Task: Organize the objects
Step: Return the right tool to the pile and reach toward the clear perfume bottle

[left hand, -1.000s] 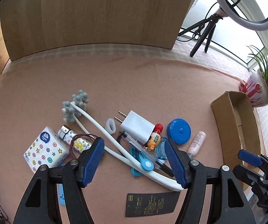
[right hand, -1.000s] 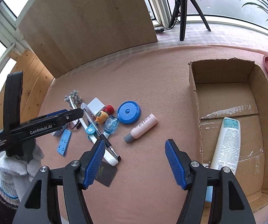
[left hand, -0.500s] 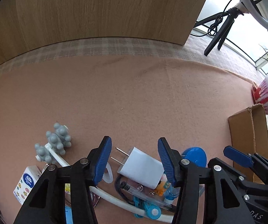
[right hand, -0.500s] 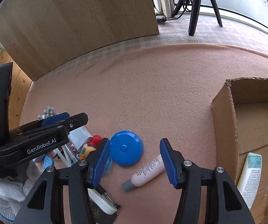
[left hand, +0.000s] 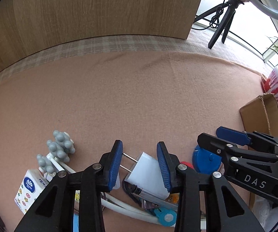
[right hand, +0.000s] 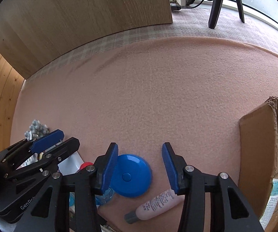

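Note:
A white charger plug [left hand: 146, 176] lies on the pink cloth between the blue pads of my left gripper [left hand: 140, 164]. Its jaws are closing; the right pad sits at the charger's edge, the left pad beside the prongs, with no firm press visible. My right gripper [right hand: 140, 166] points down over a round blue tape measure [right hand: 133, 176]. Its jaws are closing too, the left pad at the disc's rim and the right pad still apart. A pink tube [right hand: 156, 205] lies just below. Each gripper shows in the other's view: right gripper [left hand: 216, 143], left gripper [right hand: 59, 143].
A cardboard box [right hand: 258, 154] stands at the right with a white bottle [right hand: 274, 193] inside. A grey knobbed massager [left hand: 59, 148], a tissue pack [left hand: 28, 189] and several small items crowd the left. A wooden board [left hand: 81, 19], tripod [left hand: 222, 25] and plant pot [left hand: 272, 83] stand behind.
Both grippers came down closer to the pile and their jaws narrowed. The left now straddles the charger; the right shifted left from the box to straddle the blue tape measure.

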Tool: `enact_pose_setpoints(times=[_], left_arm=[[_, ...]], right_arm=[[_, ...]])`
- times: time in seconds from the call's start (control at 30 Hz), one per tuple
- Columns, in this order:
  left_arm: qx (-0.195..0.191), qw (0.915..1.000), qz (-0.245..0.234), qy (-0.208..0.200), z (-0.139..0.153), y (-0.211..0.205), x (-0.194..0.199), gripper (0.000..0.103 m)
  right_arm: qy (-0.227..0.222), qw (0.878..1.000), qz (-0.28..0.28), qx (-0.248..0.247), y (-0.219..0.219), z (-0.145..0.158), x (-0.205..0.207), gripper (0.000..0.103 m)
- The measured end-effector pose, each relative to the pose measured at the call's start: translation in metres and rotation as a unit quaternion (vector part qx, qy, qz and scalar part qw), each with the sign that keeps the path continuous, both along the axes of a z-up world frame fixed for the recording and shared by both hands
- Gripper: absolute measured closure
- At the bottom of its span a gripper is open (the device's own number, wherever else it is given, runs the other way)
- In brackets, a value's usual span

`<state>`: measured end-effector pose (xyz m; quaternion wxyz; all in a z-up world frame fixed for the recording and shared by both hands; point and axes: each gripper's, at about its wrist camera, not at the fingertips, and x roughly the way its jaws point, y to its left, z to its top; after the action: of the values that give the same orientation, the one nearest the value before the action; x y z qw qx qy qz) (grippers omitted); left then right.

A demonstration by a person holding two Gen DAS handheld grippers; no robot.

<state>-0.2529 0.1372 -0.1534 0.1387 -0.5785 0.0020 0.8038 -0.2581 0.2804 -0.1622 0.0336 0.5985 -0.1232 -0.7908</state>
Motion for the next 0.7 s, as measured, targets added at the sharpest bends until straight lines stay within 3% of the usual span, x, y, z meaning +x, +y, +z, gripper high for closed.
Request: enact_pose_setpoints(times=[0.07,0.47,0.7], left_arm=[[0.003,1.0,-0.007,0.001,0.002,-0.001,0.009,0.064],[0.03,0.9989,-0.034,-0.006,-0.003,-0.008,0.069,0.064],[0.05,0.9987,-0.012,0.004,0.005,-0.026,0.089,0.064]], right_arm=[[-0.006,1.0,0.015,-0.015,-0.005,0.0,0.007,0.059],[0.017,0.996,0.084,0.017,-0.024,0.002,0.08,0.06],[0.038,0.995,0.082,0.048,-0.019,0.014,0.12,0.059]])
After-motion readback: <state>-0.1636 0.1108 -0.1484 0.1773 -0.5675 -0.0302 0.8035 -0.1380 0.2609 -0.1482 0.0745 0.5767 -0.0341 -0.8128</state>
